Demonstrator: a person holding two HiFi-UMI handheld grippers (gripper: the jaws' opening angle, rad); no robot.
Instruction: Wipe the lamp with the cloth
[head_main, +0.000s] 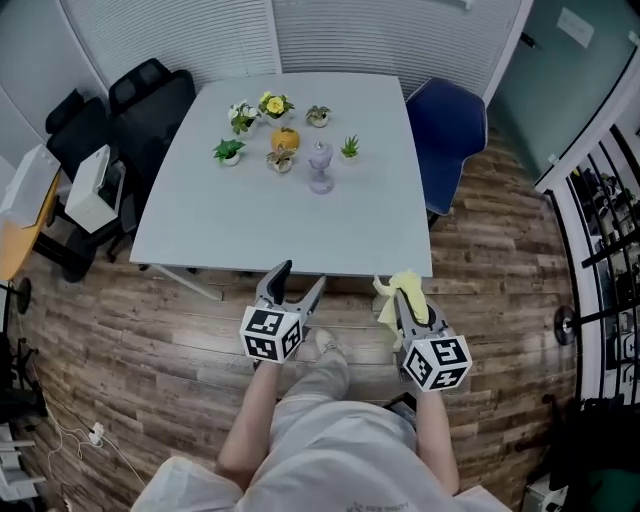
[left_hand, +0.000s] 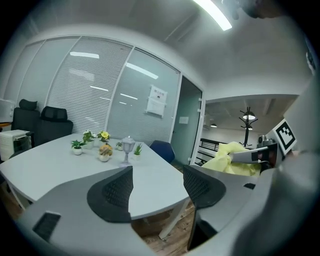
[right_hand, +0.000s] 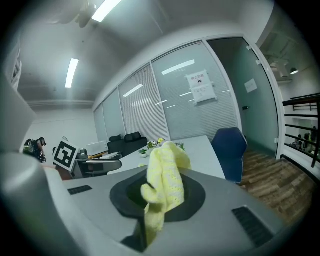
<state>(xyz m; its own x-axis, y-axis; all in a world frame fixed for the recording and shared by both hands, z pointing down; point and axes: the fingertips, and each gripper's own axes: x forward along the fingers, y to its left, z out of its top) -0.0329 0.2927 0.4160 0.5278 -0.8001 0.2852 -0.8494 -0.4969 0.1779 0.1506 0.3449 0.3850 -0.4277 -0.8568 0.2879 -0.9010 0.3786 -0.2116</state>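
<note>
The small clear lamp (head_main: 320, 165) stands upright on the grey table (head_main: 250, 230), among little potted plants; it also shows far ahead in the left gripper view as the lamp (left_hand: 128, 149). Both grippers hang off the table's near edge, above the wooden floor. My left gripper (head_main: 300, 277) is open, and nothing lies between its dark pads (left_hand: 112, 192). My right gripper (head_main: 408, 303) is shut on the yellow cloth (head_main: 398, 293), which bunches up and hangs out of the jaws as the cloth (right_hand: 164, 185). From the left gripper view the cloth (left_hand: 229, 159) shows at the right.
Several small potted plants (head_main: 229, 151) and an orange ornament (head_main: 285, 140) surround the lamp. A blue chair (head_main: 446, 125) stands at the table's right, black chairs (head_main: 150, 100) and a white box (head_main: 95, 185) at its left. A railing (head_main: 610, 200) runs along the far right.
</note>
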